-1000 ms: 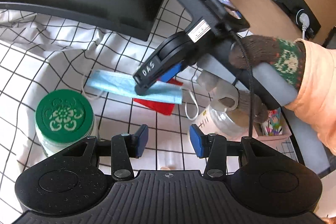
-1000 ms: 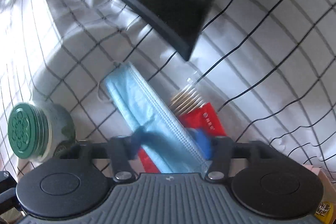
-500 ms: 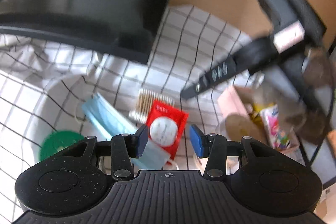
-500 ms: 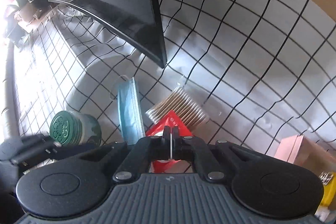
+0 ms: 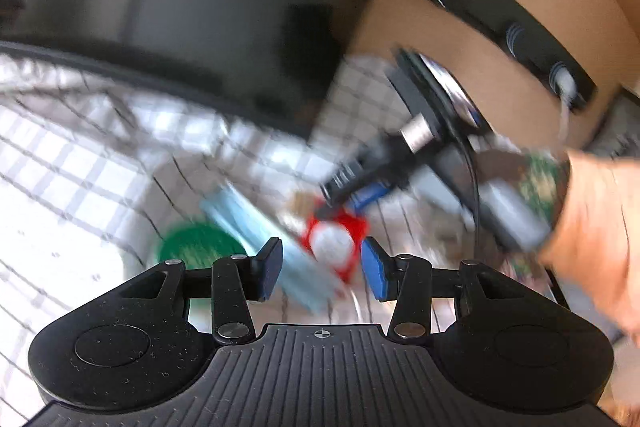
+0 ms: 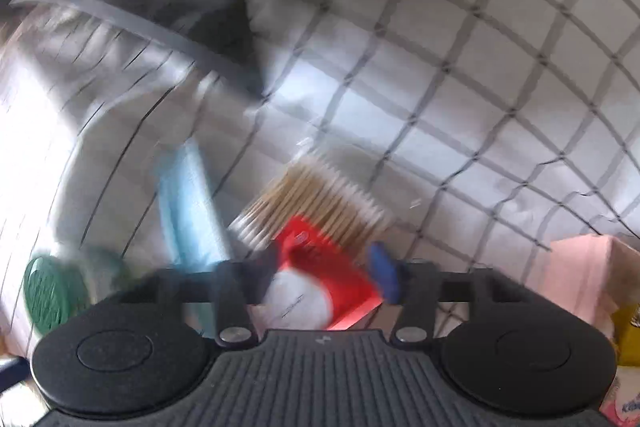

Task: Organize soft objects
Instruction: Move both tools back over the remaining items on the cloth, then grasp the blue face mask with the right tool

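A blue face mask [image 5: 260,227] lies on the checked cloth, left of a red packet with a white round pad [image 5: 334,245]. A bundle of cotton swabs [image 6: 320,203] lies just beyond the packet. My left gripper [image 5: 322,269] is open and empty, hovering above the mask and packet. My right gripper [image 6: 326,267] is open, its jaws on either side of the red packet [image 6: 320,275]; it also shows in the left wrist view [image 5: 352,183], coming in from the right above the packet. Both views are blurred by motion.
A green-lidded jar [image 5: 196,247] stands left of the mask, also in the right wrist view [image 6: 48,291]. A dark monitor [image 5: 180,7] stands at the back. A pink box [image 6: 576,275] sits at the right. A black power strip [image 5: 500,27] runs along the wooden wall.
My right gripper let go of the mask, shut, pulled back, then opened and came down over the red packet. The mask now lies left of the packet. My left gripper stayed open.
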Available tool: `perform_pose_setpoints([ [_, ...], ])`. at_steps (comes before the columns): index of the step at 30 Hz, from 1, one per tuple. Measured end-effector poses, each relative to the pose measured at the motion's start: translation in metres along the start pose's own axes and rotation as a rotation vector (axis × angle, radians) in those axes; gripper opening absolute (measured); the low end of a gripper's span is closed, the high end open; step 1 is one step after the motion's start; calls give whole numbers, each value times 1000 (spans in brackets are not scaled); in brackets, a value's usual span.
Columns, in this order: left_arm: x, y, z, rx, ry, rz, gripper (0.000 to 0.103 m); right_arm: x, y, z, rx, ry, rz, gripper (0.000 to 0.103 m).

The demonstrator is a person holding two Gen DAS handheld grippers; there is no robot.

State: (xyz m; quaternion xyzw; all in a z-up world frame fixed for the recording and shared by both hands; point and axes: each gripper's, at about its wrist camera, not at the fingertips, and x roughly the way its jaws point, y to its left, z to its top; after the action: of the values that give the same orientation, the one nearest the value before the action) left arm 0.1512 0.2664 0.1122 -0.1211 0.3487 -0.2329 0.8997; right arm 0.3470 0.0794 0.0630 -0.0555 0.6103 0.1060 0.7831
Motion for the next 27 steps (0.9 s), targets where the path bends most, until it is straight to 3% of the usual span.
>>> perform_pose_setpoints([
  [4, 11, 3, -30, -28, 85, -17, 48, 4, 22, -19, -92, 65, 87, 20],
  [8, 10, 3, -41, -30, 105, -9, 48, 3, 45, -40, -170, 127, 161, 20],
  [10, 8, 5, -44, -34, 103, 0, 48, -8, 54, -48, -217, 65, 131, 22],
  [14, 5, 14, -51, -65, 99, 27, 48, -19, 62, -53, -175, -64, 220, 43],
  [17, 6, 17, -54, -66, 107, 40, 48, -6, 78, -59, -253, -112, 173, 43],
  [21, 3, 19, -59, -45, 109, 46, 48, 14, 89, -67, -305, -100, 140, 43],
  [22, 3, 20, -60, -50, 111, 49, 48, 14, 88, -66, -310, -113, 138, 39],
  [23, 4, 20, -61, -54, 114, 51, 48, 14, 89, -65, -308, -108, 142, 17],
  [24, 4, 21, -61, -56, 115, 53, 48, 11, 88, -64, -296, -103, 152, 5],
  [27, 6, 17, -59, -35, 117, 49, 48, -7, 78, -65, -247, -140, 157, 1],
])
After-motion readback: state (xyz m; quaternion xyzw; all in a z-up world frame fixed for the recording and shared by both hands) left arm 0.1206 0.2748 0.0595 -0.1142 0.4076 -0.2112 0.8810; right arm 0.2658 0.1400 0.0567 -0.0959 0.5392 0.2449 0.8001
